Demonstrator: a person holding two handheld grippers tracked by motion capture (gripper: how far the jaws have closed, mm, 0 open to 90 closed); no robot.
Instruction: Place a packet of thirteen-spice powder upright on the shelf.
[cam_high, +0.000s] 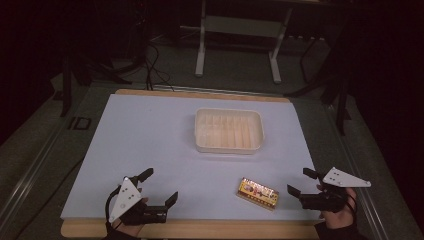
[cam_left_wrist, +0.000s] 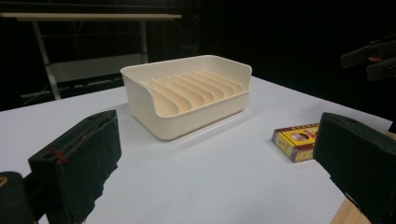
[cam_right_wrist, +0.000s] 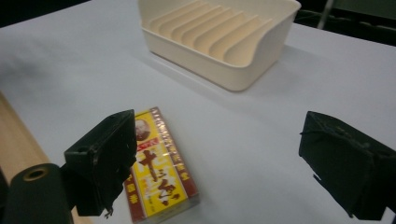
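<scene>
On the white tabletop (cam_high: 150, 135), near its front edge and right of centre, lies one flat rectangular packet (cam_high: 258, 193), yellow with a red border and red characters, wrapped in clear film, face up and skewed to the edge. Count: one packet, one cream plastic tray (cam_high: 229, 131) with a ribbed floor, two hand-held grippers. The tray stands farther back, near the middle, well apart from the packet.

The right hand-held gripper (cam_high: 300, 183) is held low just right of the packet, pointing left toward it, the person's hand (cam_high: 337, 212) gripping from behind. Its jaws are spread wide with nothing between them; in the right gripper view the packet (cam_right_wrist: 156, 165) lies just ahead, partly behind one jaw, untouched.

The left hand-held gripper (cam_high: 159, 186) rests low at the front left corner, pointing right and away from the person, jaws likewise spread and unloaded.
</scene>
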